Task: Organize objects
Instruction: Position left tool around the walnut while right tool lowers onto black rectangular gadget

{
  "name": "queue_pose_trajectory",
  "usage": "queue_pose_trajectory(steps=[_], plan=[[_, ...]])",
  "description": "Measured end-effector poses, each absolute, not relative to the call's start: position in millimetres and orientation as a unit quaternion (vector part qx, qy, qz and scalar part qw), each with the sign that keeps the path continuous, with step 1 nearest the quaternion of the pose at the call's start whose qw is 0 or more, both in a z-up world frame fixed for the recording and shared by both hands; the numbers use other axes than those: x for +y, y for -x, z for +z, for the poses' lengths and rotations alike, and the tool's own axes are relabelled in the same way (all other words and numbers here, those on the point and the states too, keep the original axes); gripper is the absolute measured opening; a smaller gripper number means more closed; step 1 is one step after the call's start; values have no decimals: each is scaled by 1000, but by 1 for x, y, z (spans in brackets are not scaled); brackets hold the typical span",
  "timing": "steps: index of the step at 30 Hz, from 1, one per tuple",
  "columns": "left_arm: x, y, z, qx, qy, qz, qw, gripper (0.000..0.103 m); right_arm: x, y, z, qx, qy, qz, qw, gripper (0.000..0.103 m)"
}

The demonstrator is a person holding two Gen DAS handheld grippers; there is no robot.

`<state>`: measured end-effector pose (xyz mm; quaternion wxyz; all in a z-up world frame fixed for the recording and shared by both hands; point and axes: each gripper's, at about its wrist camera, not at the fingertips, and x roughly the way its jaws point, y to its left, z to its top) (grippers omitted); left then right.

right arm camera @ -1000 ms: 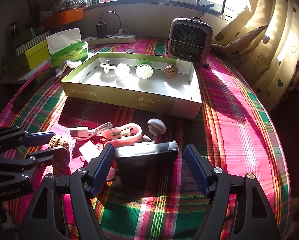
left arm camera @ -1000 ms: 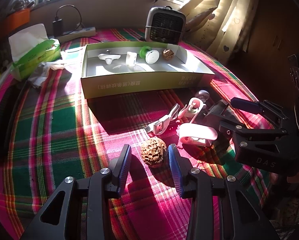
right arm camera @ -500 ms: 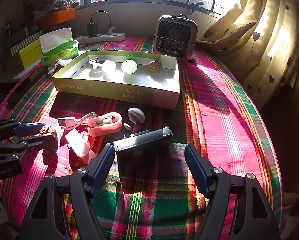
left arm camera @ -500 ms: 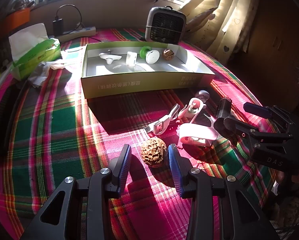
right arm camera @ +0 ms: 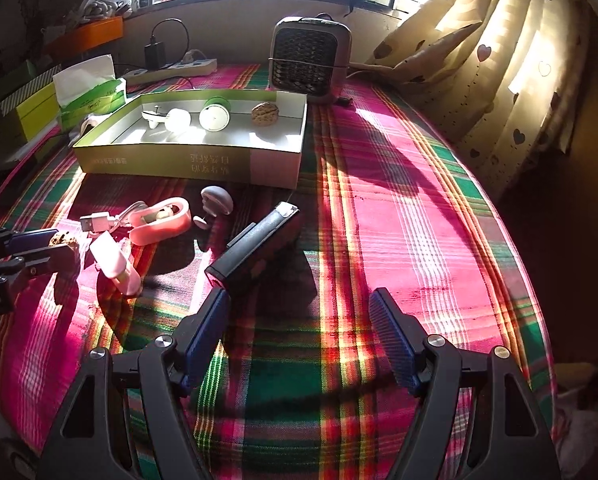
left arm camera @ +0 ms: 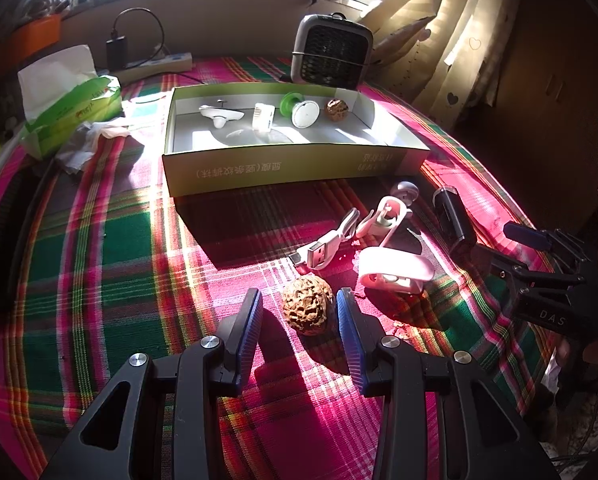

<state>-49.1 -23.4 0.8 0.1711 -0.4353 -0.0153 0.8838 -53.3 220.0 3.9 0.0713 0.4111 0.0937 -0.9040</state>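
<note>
A brown walnut (left arm camera: 307,310) lies on the plaid tablecloth between the fingers of my left gripper (left arm camera: 299,314). The jaws are open, with a gap showing on the walnut's left side. The right wrist view shows the same walnut (right arm camera: 63,238) in the left gripper (right arm camera: 47,246). My right gripper (right arm camera: 299,320) stands wide open with nothing between its fingers. A black box-shaped device (right arm camera: 255,248) lies at an angle just ahead of its left finger. In the left wrist view this device (left arm camera: 453,216) sits beyond the right gripper (left arm camera: 513,248).
A green-and-white cardboard tray (left arm camera: 291,176) holds a second walnut (left arm camera: 336,109), a green-and-white round thing and small white items. Two pink clips (left arm camera: 395,270) (right arm camera: 163,220), a USB cable (left arm camera: 323,252) and a grey knob (right arm camera: 217,200) lie loose. A small heater (left arm camera: 331,56), tissue pack (left arm camera: 71,100) and power strip stand behind.
The right gripper has drawn back and to the right. The black device, earlier level between its fingers, now lies at an angle ahead of the left finger. The left gripper and walnut have not moved.
</note>
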Motion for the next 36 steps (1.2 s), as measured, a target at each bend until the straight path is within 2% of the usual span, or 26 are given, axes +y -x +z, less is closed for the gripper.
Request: queue_pose_trajectory(steps=[6,13,36], plan=[[-24,49,1,-16,435,884,171,36,231,55,4,76,-418,-904,50,73],[-24,50,1,-18,436,884,171,36,220,53,12,40,-397,-911,101,73],[-24,52,1,-23,434,883,174,36,209,83,-5,55,-423,-902,75,73]])
